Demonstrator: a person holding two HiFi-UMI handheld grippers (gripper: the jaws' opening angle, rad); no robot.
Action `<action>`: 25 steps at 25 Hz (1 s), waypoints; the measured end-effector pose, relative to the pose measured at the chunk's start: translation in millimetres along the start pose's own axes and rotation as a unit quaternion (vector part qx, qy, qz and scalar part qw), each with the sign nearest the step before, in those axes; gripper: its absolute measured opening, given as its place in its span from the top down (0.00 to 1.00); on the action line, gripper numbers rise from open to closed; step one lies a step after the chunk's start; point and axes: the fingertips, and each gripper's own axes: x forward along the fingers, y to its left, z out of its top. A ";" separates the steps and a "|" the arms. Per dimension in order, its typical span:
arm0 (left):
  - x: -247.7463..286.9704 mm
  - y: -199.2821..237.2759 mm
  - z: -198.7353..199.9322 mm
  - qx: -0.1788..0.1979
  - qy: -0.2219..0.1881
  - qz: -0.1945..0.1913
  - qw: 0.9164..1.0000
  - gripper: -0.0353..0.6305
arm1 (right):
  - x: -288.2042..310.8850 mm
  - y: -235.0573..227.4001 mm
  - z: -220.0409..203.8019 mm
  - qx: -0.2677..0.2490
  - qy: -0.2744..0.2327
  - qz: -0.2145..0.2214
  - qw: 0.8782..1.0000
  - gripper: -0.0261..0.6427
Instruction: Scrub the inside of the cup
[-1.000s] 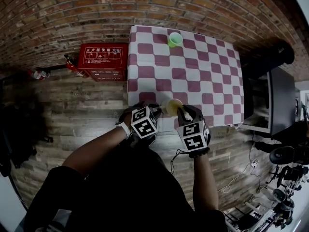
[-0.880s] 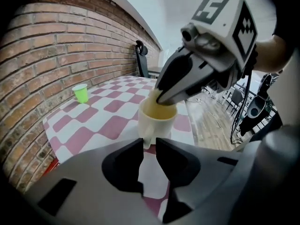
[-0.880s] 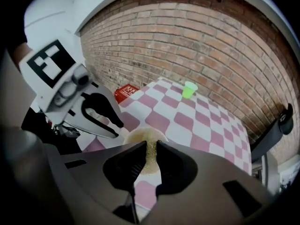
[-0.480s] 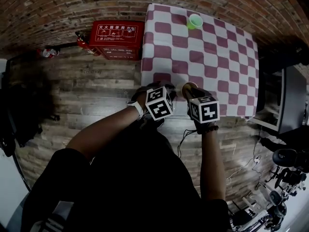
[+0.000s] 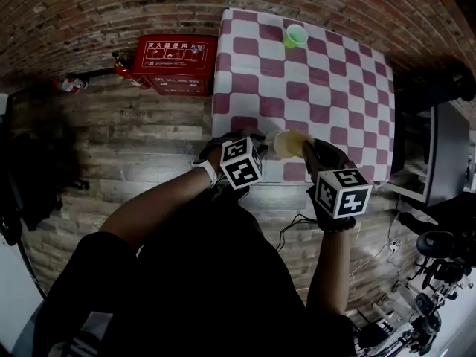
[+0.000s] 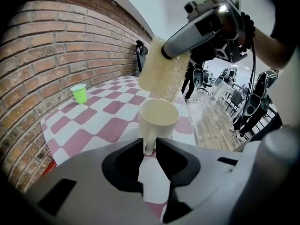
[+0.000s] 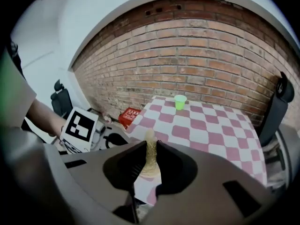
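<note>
While clamped by its handle point(image 6: 149, 143), the cup point(image 6: 159, 117) opens upward.

The mug point(image 5: 286, 144) is at the table's point(image 5: 327, 88) near edge, 6 o'clock, with the sponge point(image 6: 164, 76) just above it. A small cup point(image 5: 296, 35) stands at 12. The fire-equipment box point(image 5: 175, 64) lies on the floor at 10.

Open run of table point(image 5: 327, 88) between cup point(image 5: 286, 143) at the 6 o'clock edge and green cup point(image 5: 296, 35) at 12. Straight down into cup mouth barred by sponge point(image 6: 161, 76) just over it. Past 12, brick wall point(image 5: 111, 6).
</note>
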 end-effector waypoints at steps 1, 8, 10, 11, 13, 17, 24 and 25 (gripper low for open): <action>0.0 0.1 -0.9 -0.001 0.001 0.000 1.000 0.81 | 4.1 0.0 -6.6 -0.012 0.015 -0.005 1.000 0.86; 2.8 -3.1 1.7 0.002 0.003 -0.003 1.000 0.81 | 73.1 10.5 -54.0 -0.100 0.102 -0.017 0.990 0.86; 3.3 -4.2 2.2 0.004 0.004 -0.003 1.000 0.81 | 87.6 16.7 -61.2 -0.115 0.124 -0.008 0.986 0.85; 2.7 -3.9 1.8 0.004 0.005 -0.003 1.000 0.81 | 89.7 19.6 -61.1 -0.116 0.131 -0.002 0.985 0.86; 0.2 -1.3 0.8 0.003 0.005 0.000 1.000 0.81 | 83.6 24.5 -55.1 -0.102 0.129 0.015 0.986 0.86; -2.3 4.5 -0.9 -0.009 0.005 0.002 1.000 0.81 | 39.2 31.3 -23.6 -0.030 0.057 0.063 0.996 0.86; -29.6 16.7 -5.8 -0.021 -0.017 0.024 0.999 0.81 | -45.5 31.8 28.6 0.113 -0.115 0.096 0.982 0.85; -40.1 25.1 -7.8 -0.029 -0.023 0.038 0.999 0.81 | -54.0 32.8 30.3 0.123 -0.131 0.099 0.979 0.85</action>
